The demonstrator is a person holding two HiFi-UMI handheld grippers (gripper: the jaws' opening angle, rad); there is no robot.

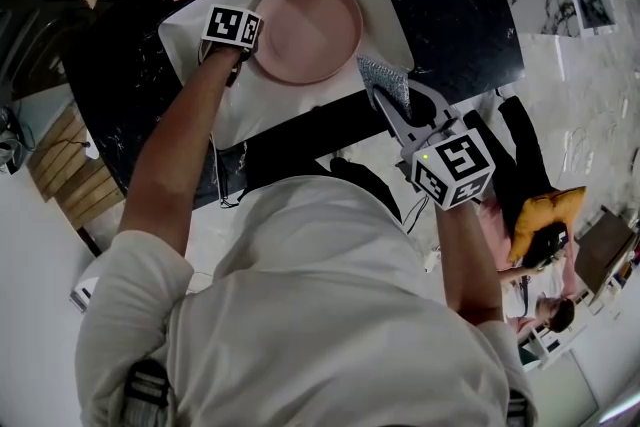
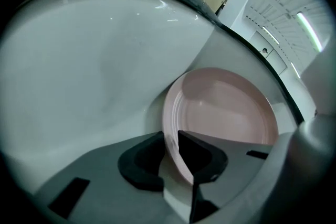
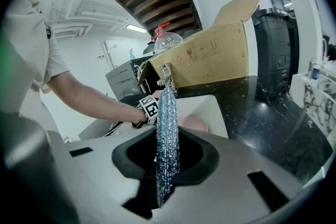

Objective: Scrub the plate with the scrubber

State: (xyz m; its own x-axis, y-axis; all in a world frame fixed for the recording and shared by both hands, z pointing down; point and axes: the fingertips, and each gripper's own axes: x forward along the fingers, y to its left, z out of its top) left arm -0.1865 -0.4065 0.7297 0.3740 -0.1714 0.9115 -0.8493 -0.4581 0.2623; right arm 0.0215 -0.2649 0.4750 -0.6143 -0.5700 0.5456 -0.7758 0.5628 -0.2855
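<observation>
Left gripper [image 2: 171, 138] pinching the rim of the pink plate [image 2: 226, 107]; right gripper [image 3: 167, 140] clamped on the scrubber [image 3: 168, 107], held off the plate's right side.

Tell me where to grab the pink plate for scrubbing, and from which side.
Pinch the thin raised rim of the pink plate at its left edge, coming from the left of the white basin. It is wide and shallow, so the rim is likely the only part two jaws can straddle. The left gripper holds it there, leaving the face free for the scrubber.
</observation>
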